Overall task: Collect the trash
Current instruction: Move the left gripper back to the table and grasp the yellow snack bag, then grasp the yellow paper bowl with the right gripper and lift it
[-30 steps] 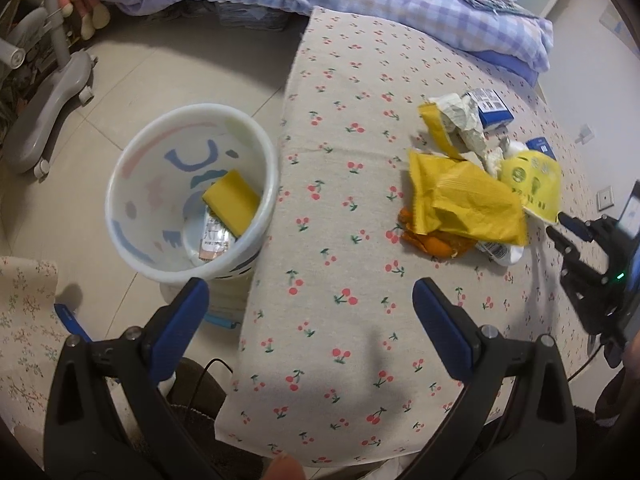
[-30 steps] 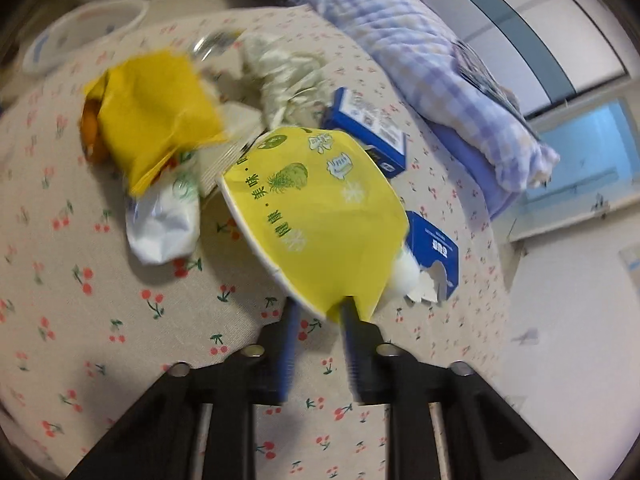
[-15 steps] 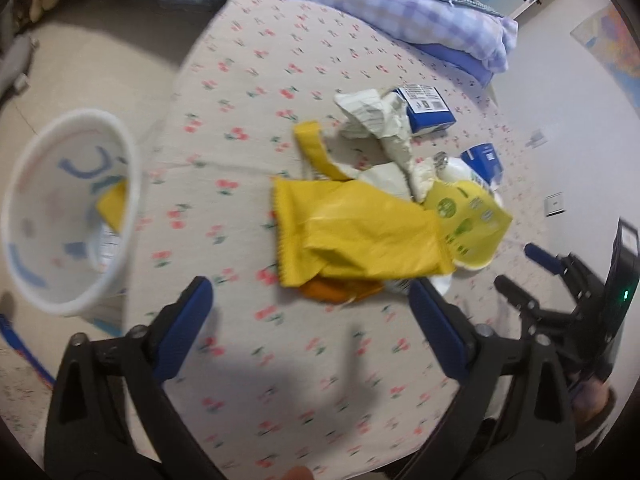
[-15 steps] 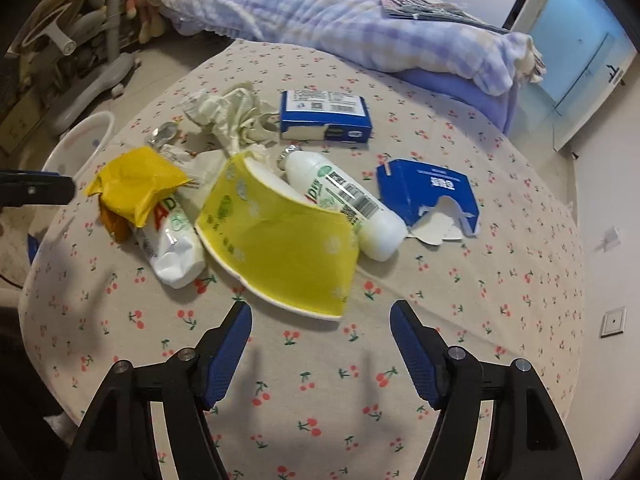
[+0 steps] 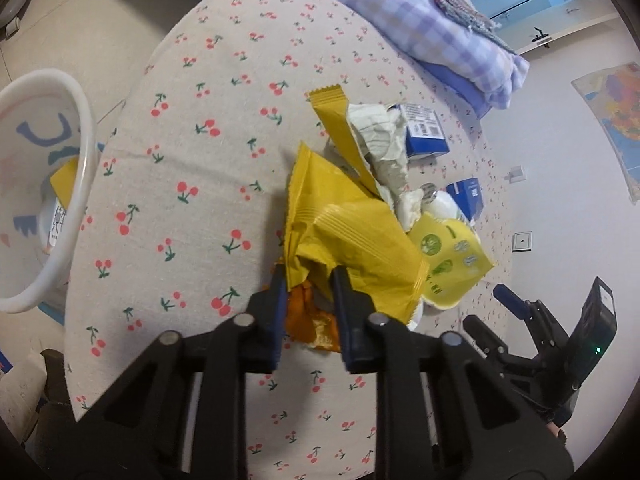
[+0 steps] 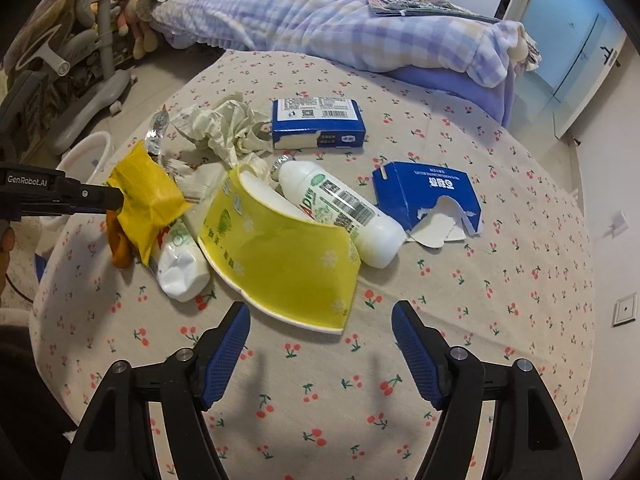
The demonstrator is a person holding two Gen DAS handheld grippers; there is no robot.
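My left gripper [image 5: 308,280] is shut on the near edge of a yellow snack wrapper [image 5: 344,232], with an orange peel [image 5: 312,320] under it; the wrapper shows at the left in the right wrist view [image 6: 148,196]. My right gripper [image 6: 320,320] is open and empty, just short of a flattened yellow paper bowl [image 6: 280,256]. Around it lie a white bottle [image 6: 340,212], a crushed white bottle [image 6: 180,264], crumpled paper [image 6: 224,128], a blue box [image 6: 316,120] and a torn blue carton [image 6: 428,196]. The white bin [image 5: 40,200] stands at the left off the table.
The round table [image 6: 480,320] has a cherry-print cloth. A bed with a checked blanket [image 6: 320,16] lies beyond it. A chair base [image 6: 92,92] stands on the floor at the left. The bin holds a yellow packet [image 5: 66,178].
My left gripper swung from the bin to the pile and shut on the yellow wrapper. My right gripper let go of the yellow bowl, opened and drew back.
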